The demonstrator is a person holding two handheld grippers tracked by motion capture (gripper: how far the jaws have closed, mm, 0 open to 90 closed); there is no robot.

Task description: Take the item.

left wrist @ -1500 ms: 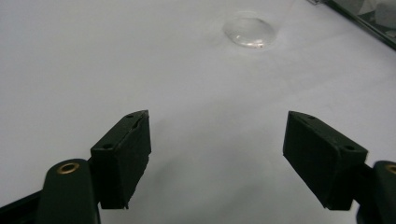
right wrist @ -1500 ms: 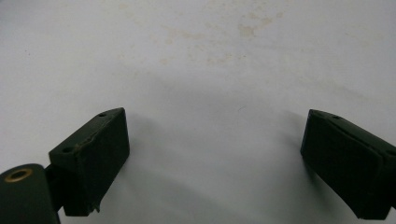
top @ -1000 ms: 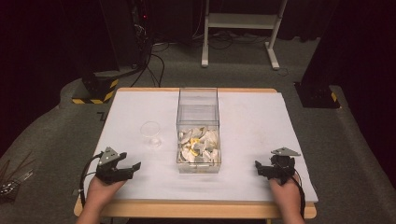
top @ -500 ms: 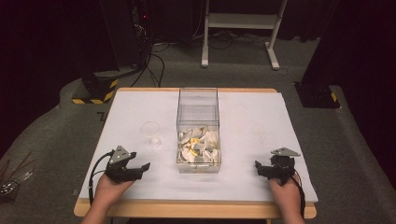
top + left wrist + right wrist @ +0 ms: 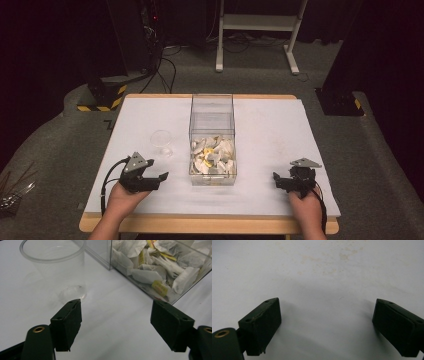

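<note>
where fingers (image 5: pixel 68 325) gape, cup (image 5: pixel 53 267), box (image 5: pixel 160 270)

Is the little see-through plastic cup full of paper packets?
No, the clear plastic cup looks empty, and the white and yellow paper packets lie inside the clear rectangular box beside it.

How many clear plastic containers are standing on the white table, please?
2: a tall clear rectangular box of tea bags at the table's middle, and a small clear round cup just left of it, apart.
</note>
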